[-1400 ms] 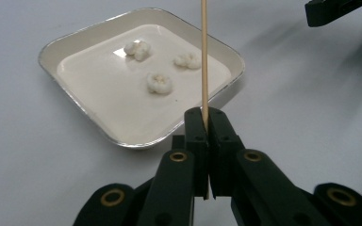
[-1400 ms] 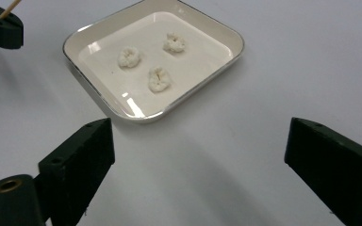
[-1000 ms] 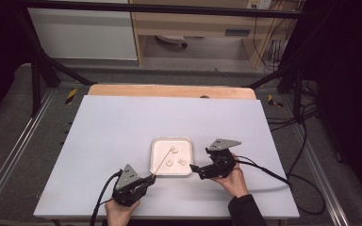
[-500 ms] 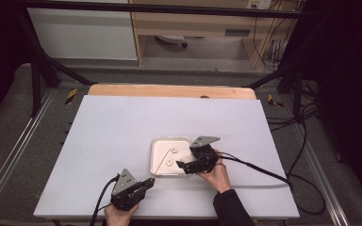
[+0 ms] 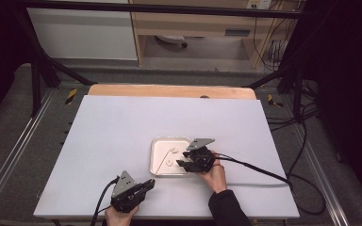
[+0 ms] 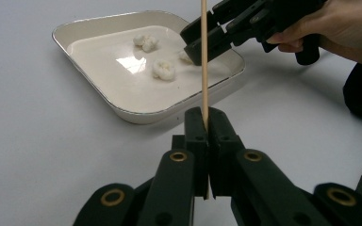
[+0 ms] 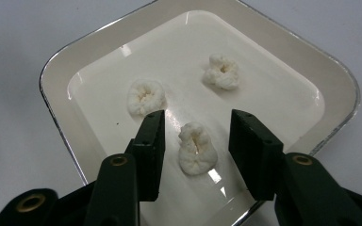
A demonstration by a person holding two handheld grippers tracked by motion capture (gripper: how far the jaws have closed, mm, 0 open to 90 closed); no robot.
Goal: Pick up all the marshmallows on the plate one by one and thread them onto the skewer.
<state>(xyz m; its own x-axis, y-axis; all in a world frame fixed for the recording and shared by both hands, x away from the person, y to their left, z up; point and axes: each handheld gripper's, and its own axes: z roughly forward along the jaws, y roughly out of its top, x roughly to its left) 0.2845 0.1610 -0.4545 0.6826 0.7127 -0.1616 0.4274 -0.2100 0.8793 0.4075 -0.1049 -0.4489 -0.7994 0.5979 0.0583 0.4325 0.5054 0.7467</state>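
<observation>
A shallow white tray (image 7: 56, 70) holds three small white puffy pieces. My right gripper (image 7: 198, 125) reaches down into it. Its jaws stand on either side of the nearest piece (image 7: 195, 150), with a gap showing on both sides. They have just been closing and do not press on it. My left gripper (image 6: 205, 117) is shut on a thin wooden skewer (image 6: 204, 56), which stands up from its jaws. In the high view the left gripper (image 5: 143, 186) is near the table's front edge and the skewer (image 5: 162, 162) slants over the tray (image 5: 154, 146). The right gripper (image 5: 185, 159) is at the tray's right side.
The tray sits front of centre on a white tabletop (image 5: 122, 127), which has a wooden strip (image 5: 169, 90) along its far edge. A black cable (image 5: 254, 167) trails right from the right gripper. Metal frame rails run down both sides.
The right gripper has moved left and down from beside the tray to over it, and its jaws have narrowed around a white piece. The left gripper and skewer have stayed put.
</observation>
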